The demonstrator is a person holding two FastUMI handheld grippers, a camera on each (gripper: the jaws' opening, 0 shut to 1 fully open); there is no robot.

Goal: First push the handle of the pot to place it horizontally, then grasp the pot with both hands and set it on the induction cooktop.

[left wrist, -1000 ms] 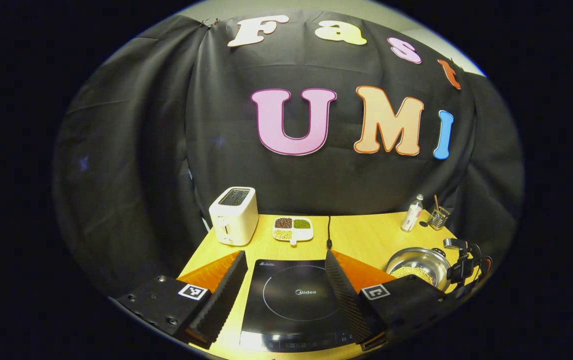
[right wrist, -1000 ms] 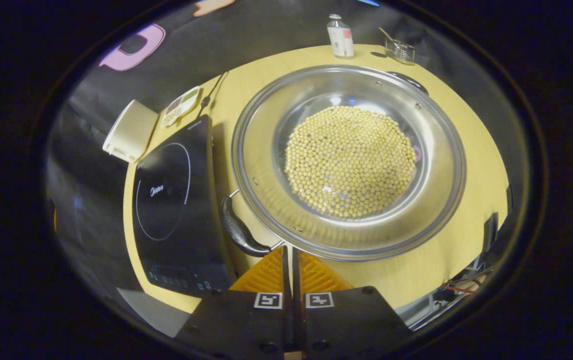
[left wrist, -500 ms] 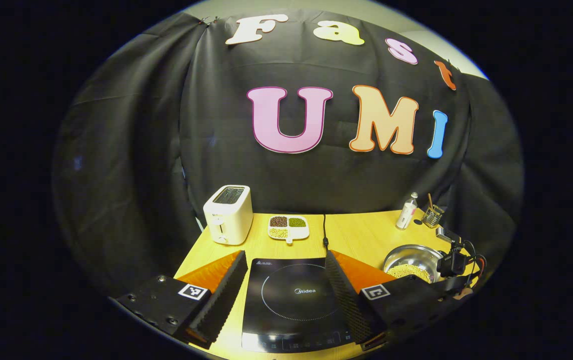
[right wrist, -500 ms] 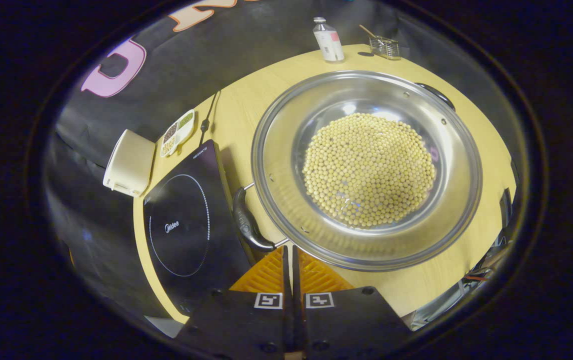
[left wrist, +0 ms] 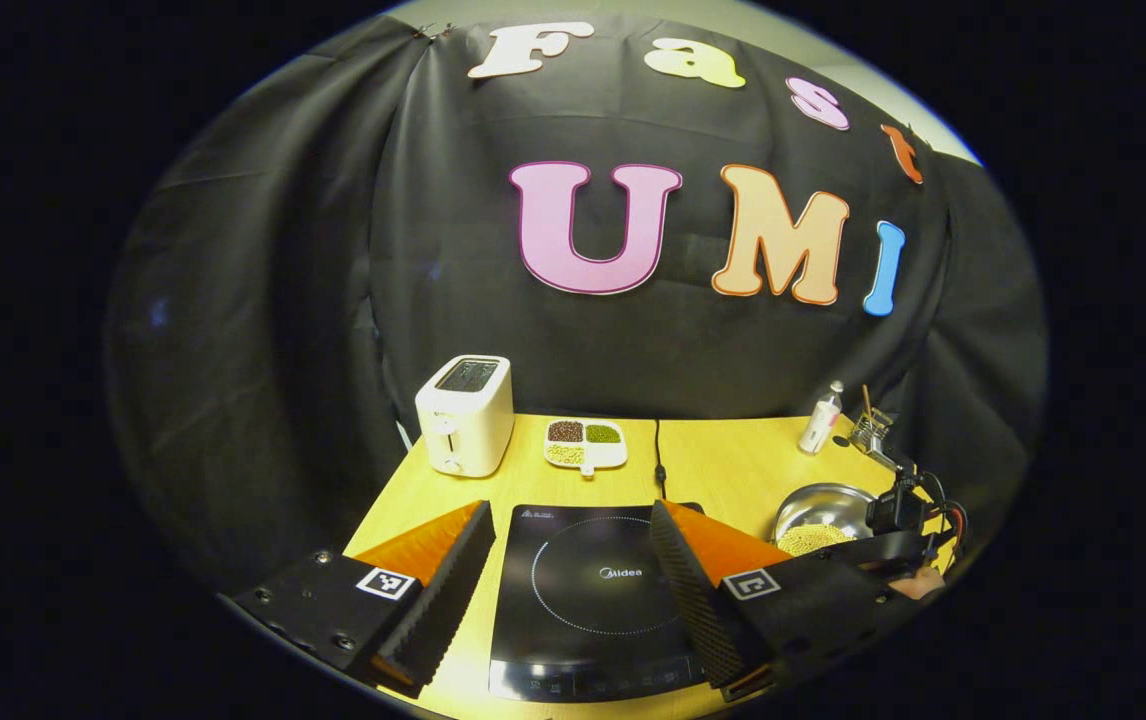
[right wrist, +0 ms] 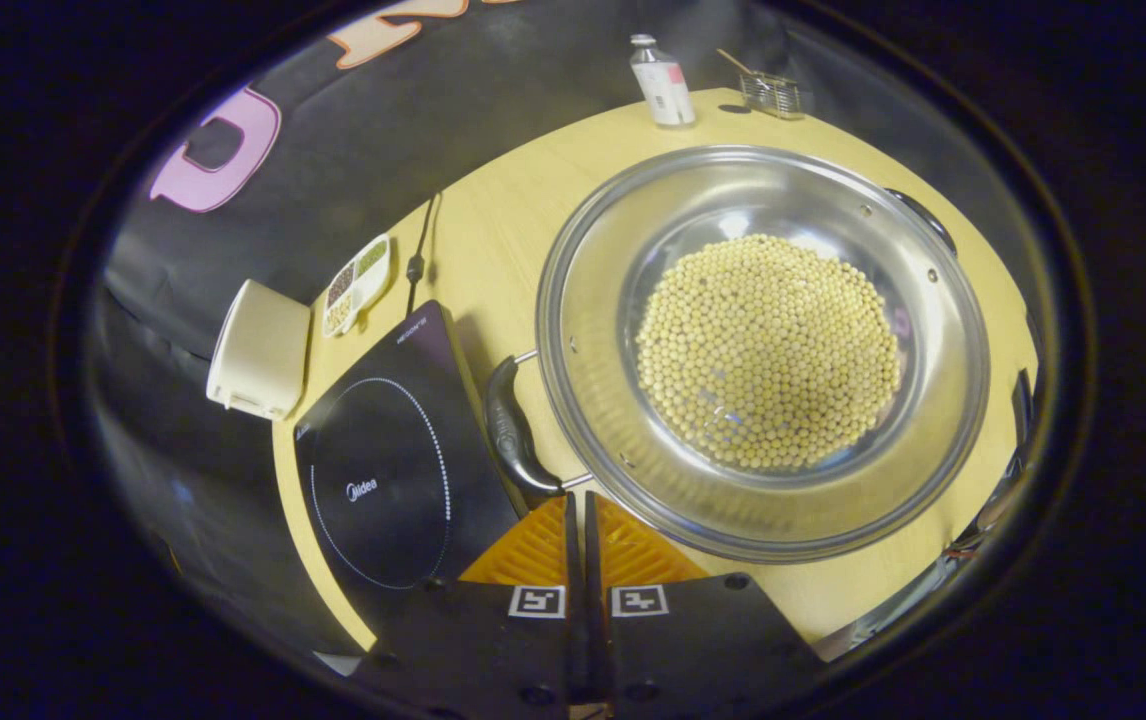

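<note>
Steel pot (right wrist: pixel 763 350) just ahead of right gripper (right wrist: pixel 578 505), fingers together | left gripper (left wrist: pixel 568 570) spread apart

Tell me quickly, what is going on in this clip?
A person holds two grippers over a yellow wooden table. The right gripper, fingers together, sits by the black side handle of a steel pot of soybeans. The left gripper hangs open above the black induction cooktop. The pot stands beside the cooktop.

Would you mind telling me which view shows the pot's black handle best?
The right gripper view: the handle sits close, just ahead of the shut right gripper. In the left gripper view the pot is small and distant.
</note>
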